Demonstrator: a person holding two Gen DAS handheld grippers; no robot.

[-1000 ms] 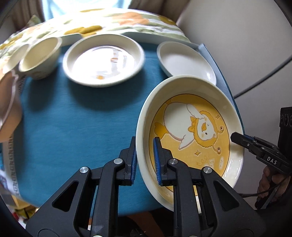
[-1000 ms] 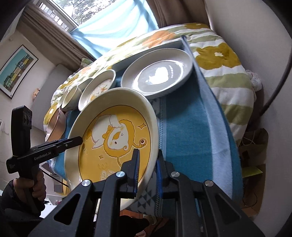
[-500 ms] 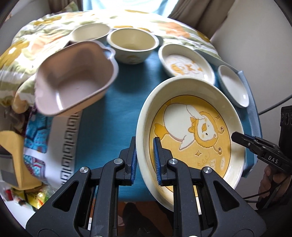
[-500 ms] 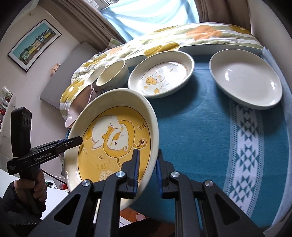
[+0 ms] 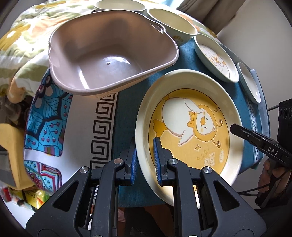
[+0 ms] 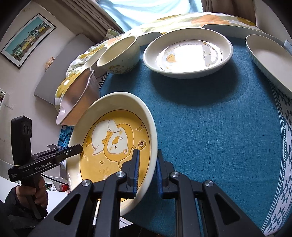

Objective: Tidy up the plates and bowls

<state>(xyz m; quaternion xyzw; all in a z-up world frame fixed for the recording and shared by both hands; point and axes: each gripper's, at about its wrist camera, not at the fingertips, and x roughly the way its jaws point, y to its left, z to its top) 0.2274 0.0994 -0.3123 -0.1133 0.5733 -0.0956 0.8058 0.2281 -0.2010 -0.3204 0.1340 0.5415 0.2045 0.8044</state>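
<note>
A cream plate with a yellow duck picture (image 5: 189, 125) is held in the air by both grippers. My left gripper (image 5: 145, 161) is shut on its left rim. My right gripper (image 6: 147, 170) is shut on its right rim, and the plate (image 6: 113, 144) tilts above the table's near left corner. A mauve square basin (image 5: 109, 52) sits just beyond the plate to the left. A cream bowl (image 6: 120, 54), a cream duck plate (image 6: 188, 54) and a plain grey plate (image 6: 270, 60) lie on the blue cloth (image 6: 209, 118) further back.
A second cream bowl (image 5: 119, 4) stands behind the basin. A patterned blue and white cloth (image 5: 60, 127) hangs at the table's left edge. A flowered blanket (image 5: 21, 36) lies at the back and left. A wall is at the right.
Both grippers have carried the duck plate leftward and closer to the basin. The basin now fills the upper left of the left wrist view.
</note>
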